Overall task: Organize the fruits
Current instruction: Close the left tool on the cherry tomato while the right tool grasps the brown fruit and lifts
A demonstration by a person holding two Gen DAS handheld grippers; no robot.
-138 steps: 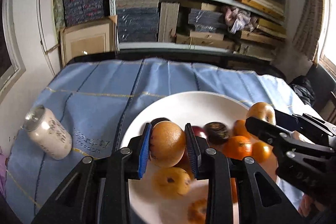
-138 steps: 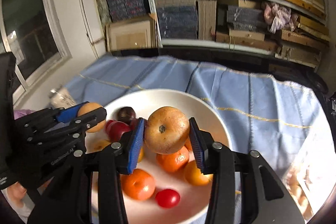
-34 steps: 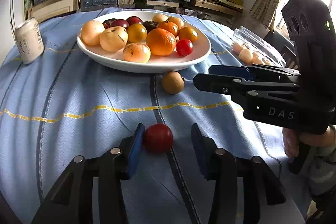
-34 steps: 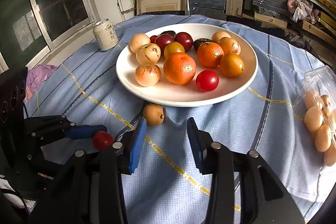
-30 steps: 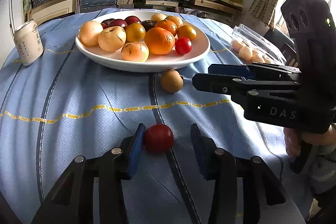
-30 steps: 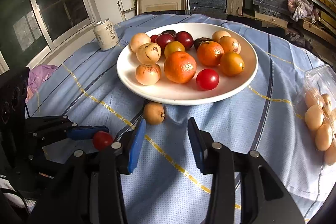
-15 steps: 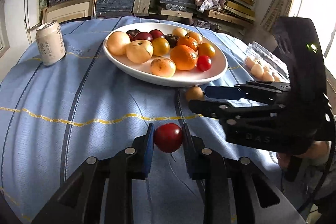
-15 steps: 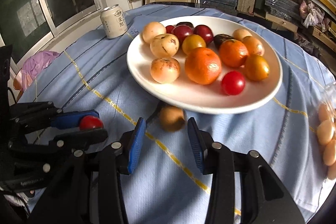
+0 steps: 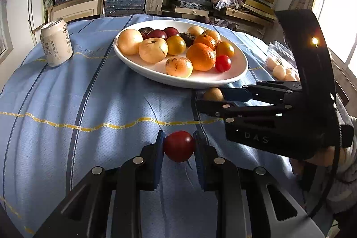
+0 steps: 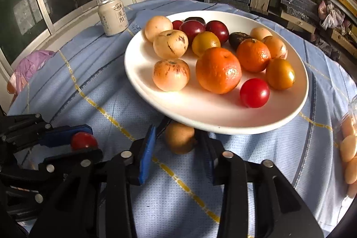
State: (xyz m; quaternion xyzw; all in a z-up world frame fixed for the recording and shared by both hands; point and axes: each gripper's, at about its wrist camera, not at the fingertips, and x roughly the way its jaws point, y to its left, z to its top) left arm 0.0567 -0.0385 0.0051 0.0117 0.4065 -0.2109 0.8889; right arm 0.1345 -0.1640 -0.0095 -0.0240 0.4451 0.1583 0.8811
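Observation:
A white plate [image 9: 183, 81] of oranges, pale apples, dark plums and a cherry tomato stands mid-table. Near me, my left gripper [image 9: 179, 144] is shut on a red tomato [image 9: 178, 146] just above the blue cloth; the right wrist view shows this left gripper [image 10: 92, 141] at lower left with the tomato [image 10: 83, 140]. A small brown fruit [image 10: 179, 137] lies on the cloth against the plate's [image 10: 223, 126] near rim. My right gripper [image 10: 177, 129] straddles it with jaws closing; a gap still shows at the left pad. In the left wrist view the right gripper [image 9: 200, 98] brackets the fruit [image 9: 213, 94].
A white drink can [image 9: 57, 45] stands at the far left. A clear pack of eggs [image 9: 281, 69] lies at the right edge. A person's hand [image 9: 323, 156] holds the right gripper. Shelves of stacked books line the back; a pink cloth [image 10: 26, 68] lies by the window.
My left jaws have shut on the red tomato. My right gripper has moved forward to the plate's rim, so the brown fruit now sits between its fingers.

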